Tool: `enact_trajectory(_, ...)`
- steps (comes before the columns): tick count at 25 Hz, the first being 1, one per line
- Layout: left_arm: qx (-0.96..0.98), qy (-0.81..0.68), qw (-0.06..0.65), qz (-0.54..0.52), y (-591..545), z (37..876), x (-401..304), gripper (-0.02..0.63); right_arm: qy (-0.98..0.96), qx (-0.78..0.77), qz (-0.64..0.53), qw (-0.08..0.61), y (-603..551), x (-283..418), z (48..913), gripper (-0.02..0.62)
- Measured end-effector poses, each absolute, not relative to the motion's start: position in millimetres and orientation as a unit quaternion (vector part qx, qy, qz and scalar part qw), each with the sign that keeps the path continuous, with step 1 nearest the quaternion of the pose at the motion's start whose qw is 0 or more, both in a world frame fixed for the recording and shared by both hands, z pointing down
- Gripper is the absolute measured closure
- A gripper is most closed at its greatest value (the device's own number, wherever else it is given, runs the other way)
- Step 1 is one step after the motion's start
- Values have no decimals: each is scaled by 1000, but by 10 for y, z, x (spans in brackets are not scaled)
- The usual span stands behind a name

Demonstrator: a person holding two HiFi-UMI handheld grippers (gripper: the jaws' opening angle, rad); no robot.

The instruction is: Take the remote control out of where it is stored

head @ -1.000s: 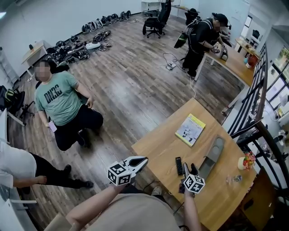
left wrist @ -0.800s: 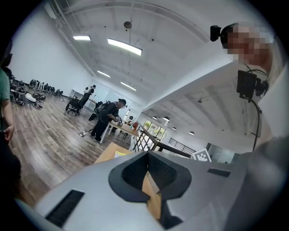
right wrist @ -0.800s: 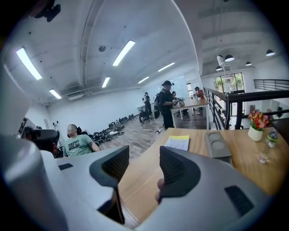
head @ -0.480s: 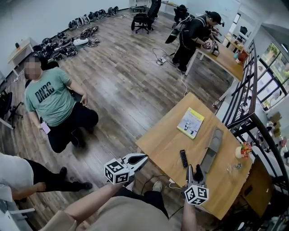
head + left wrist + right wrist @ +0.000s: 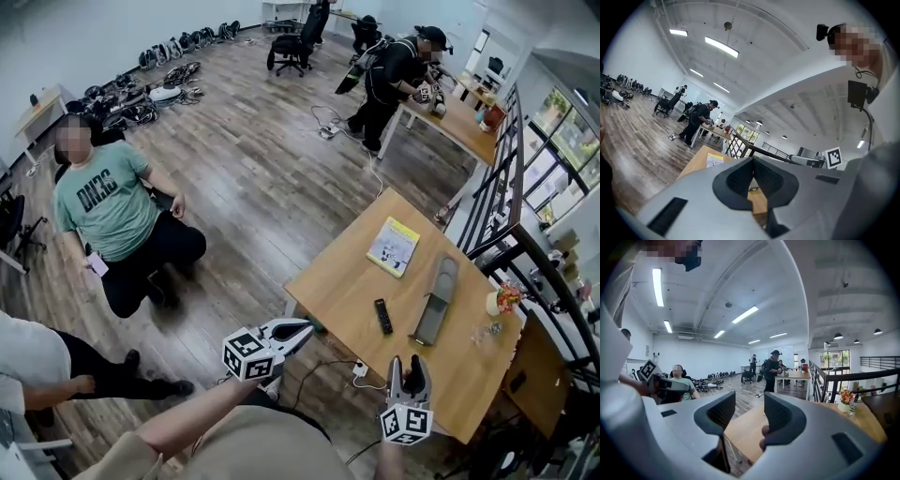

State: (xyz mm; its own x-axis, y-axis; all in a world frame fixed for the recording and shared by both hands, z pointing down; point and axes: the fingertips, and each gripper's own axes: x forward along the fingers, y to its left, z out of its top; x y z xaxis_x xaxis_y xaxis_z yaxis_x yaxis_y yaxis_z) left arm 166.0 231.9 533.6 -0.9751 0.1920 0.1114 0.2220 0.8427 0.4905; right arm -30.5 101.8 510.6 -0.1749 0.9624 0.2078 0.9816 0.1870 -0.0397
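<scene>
Right gripper (image 5: pixel 409 367), a grey two-jaw tool with a square-marker cube, hangs just off the near edge of the light wooden table (image 5: pixel 342 281). Its jaws stand partly apart, have just been closing, and have nothing between them; the right gripper view shows only table edge and floor through the gap. Left gripper (image 5: pixel 302 330), of the same make, is held out over the floor to the left of the table, well apart from everything on it. Its jaws are pressed together and empty.

Slim black remote control (image 5: pixel 382 316) lies flat on the bare tabletop, just beside the long grey trough-shaped holder (image 5: pixel 436 300) and not in it. No gripper touches it. A yellow booklet (image 5: pixel 394 246) lies farther back on the table.

Step in hand, as judged: the remote appears already out of its holder and set down, and both tools are clear of the table. The extraction looks complete. The next move likely calls for little more than keeping both tools clear of the table edge so the remote is not knocked.
</scene>
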Motion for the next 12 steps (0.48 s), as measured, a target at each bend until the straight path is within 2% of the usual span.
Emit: enact_trajectory(12, -91, -967, 25, -238, 777, 5155, 1696, 601, -789, -613, -25, 38, -714, -197, 4666, 405)
